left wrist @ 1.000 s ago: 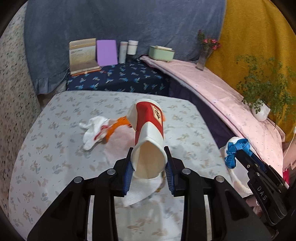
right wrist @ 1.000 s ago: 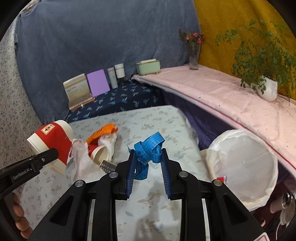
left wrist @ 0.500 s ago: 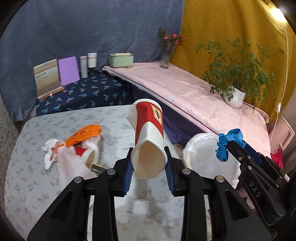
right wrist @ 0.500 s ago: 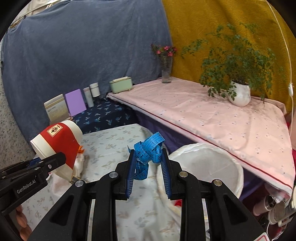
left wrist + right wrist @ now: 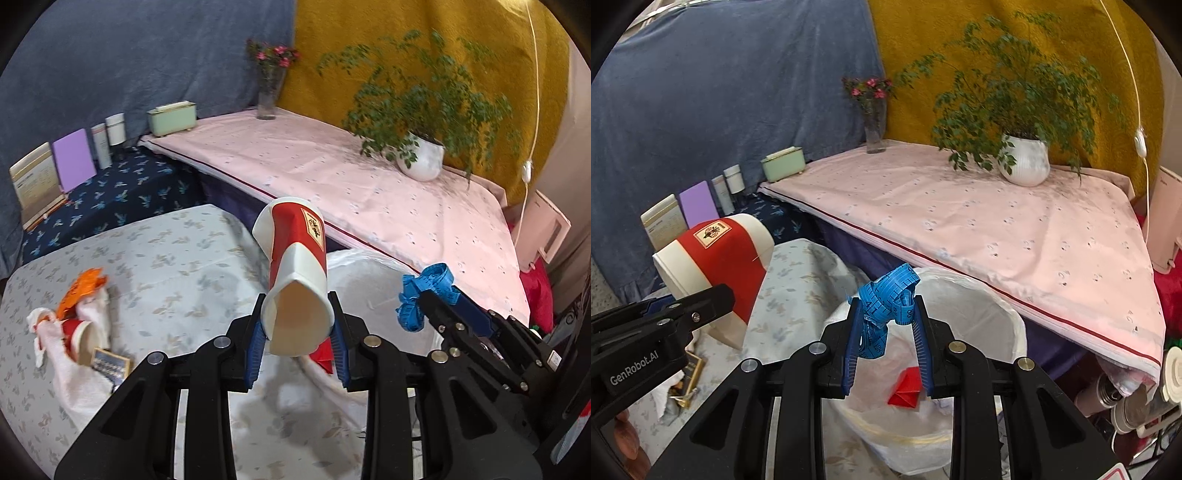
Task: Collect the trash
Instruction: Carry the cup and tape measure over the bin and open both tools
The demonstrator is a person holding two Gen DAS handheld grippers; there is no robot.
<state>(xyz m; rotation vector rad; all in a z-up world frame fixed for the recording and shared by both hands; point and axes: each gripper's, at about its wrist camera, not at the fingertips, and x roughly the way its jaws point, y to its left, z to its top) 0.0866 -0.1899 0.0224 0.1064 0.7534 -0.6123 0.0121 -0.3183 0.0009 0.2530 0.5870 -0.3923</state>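
My left gripper (image 5: 296, 332) is shut on a red and white paper cup (image 5: 295, 266), held in the air at the table's right edge; the cup also shows in the right wrist view (image 5: 716, 266). My right gripper (image 5: 886, 325) is shut on a crumpled blue measuring tape (image 5: 886, 295) over the open white-lined trash bin (image 5: 1004, 314). The tape also shows in the left wrist view (image 5: 424, 295). A red scrap (image 5: 905, 387) lies inside the bin. More trash lies on the table at left: an orange wrapper (image 5: 81, 291), white tissue (image 5: 70, 373), a small cup (image 5: 79, 336).
A floral-clothed table (image 5: 166, 266) is at left. A pink-clothed shelf (image 5: 997, 229) behind the bin carries a potted plant (image 5: 1023, 162), a flower vase (image 5: 873, 122) and a green box (image 5: 783, 164). Books and bottles (image 5: 74, 158) stand at the back.
Both grippers have swung right from the table to the bin, still holding the cup and the tape. The right gripper now sits over the bin's opening.
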